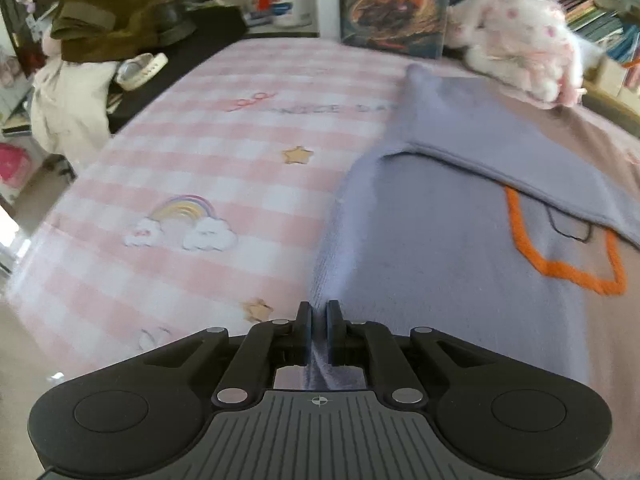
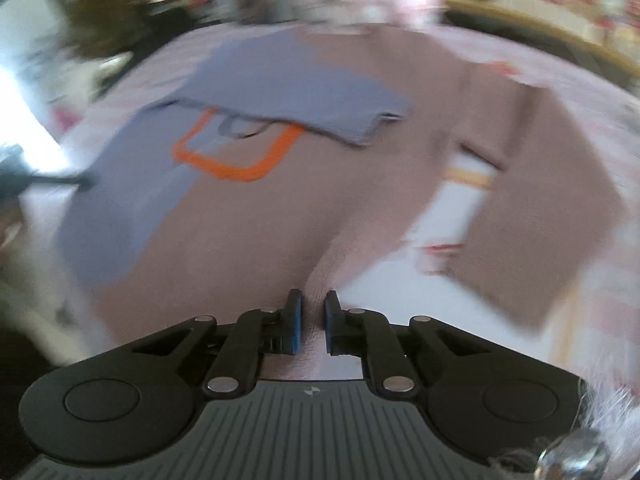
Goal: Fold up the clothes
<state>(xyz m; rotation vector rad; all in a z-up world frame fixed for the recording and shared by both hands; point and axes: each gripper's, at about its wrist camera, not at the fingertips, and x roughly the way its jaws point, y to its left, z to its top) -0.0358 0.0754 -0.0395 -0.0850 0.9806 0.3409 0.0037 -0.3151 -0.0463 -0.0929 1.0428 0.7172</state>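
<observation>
A lavender garment [image 1: 440, 240] with an orange stitched outline [image 1: 560, 272] lies on the bed, its far part folded over toward me. My left gripper [image 1: 319, 314] is shut on a pinched ridge of its near left edge. In the blurred right wrist view the same lavender garment [image 2: 280, 80] lies partly on top of a mauve garment [image 2: 248, 240] that is spread beneath it. My right gripper [image 2: 312, 308] is shut on a raised fold of that mauve cloth at its near edge.
A pink checked blanket [image 1: 200, 160] with a rainbow and stars covers the bed. A white and pink plush toy [image 1: 520, 32], a picture book [image 1: 392, 4] and shelved books [image 1: 592, 0] line the far side. An olive garment [image 1: 112, 8] hangs at the far left.
</observation>
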